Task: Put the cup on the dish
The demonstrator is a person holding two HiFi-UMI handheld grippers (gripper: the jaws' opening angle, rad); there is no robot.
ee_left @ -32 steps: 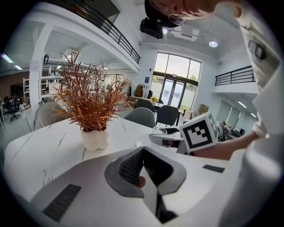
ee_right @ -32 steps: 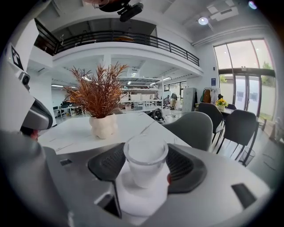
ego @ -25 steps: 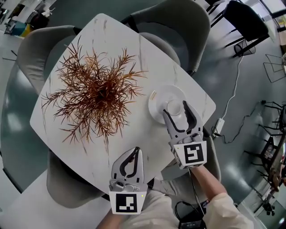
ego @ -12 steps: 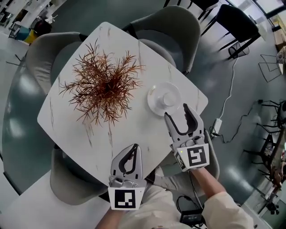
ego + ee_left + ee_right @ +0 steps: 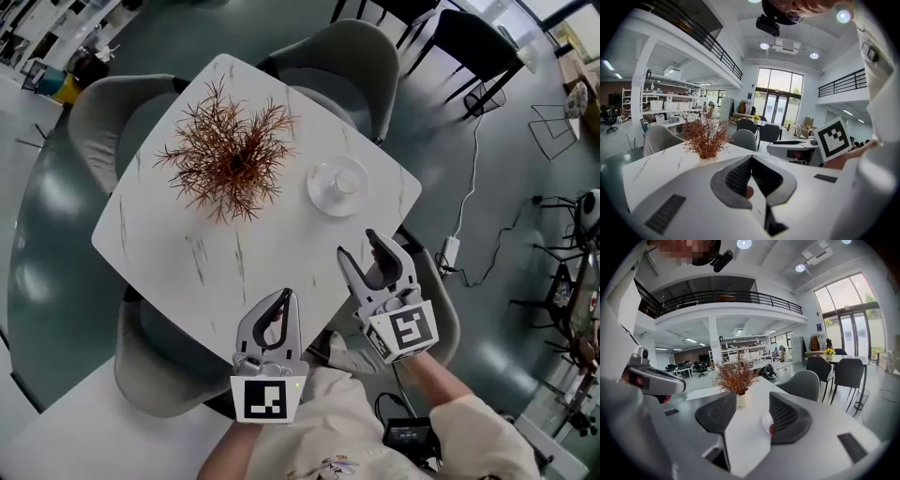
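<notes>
Cup (image 5: 343, 182) well beyond closing R gripper (image 5: 361, 246)

Dish (image 5: 323, 199): white, round and shallow. It lies flat on the white marbled table (image 5: 187, 253), near the table's right corner and just right of the plant (image 5: 230, 155), apart from its twigs.

Cup (image 5: 344, 184): white and small. It stands on the dish, touching it, slightly right of the dish's centre. Handle and finer detail are too small to tell.
</notes>
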